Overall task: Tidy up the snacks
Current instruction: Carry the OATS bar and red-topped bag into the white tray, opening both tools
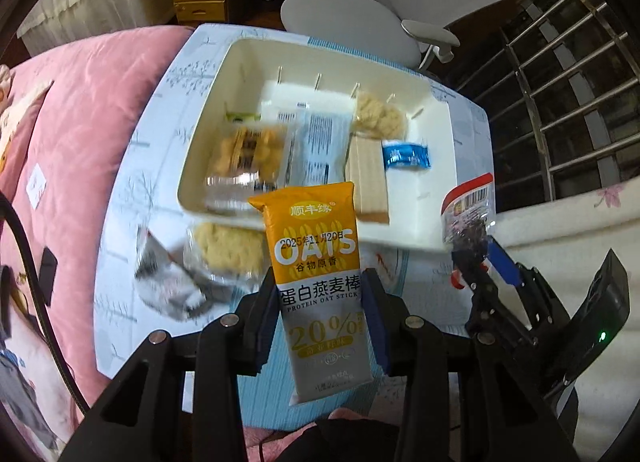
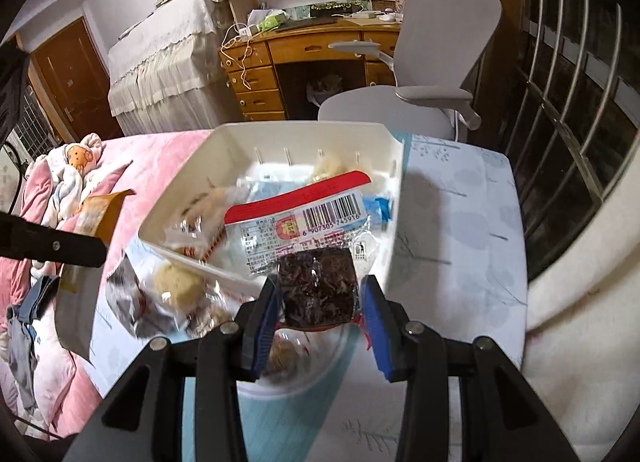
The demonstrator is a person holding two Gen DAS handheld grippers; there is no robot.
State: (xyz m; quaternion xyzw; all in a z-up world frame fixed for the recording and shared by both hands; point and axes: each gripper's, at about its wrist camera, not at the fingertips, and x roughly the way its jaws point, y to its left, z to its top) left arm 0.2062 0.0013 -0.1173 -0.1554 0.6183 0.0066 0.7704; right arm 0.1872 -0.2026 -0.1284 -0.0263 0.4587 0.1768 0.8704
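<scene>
My left gripper is shut on an orange and white oat stick packet, held upright above the table just in front of the white bin. My right gripper is shut on a clear packet with a dark snack and a red top, held over the near rim of the white bin. The bin holds several wrapped snacks. A yellow puffed snack pack and a grey crumpled wrapper lie on the table in front of the bin.
The bin stands on a small table with a light blue patterned cover. A pink blanket lies to the left. A grey office chair and a wooden desk stand behind. A barred window is at the right.
</scene>
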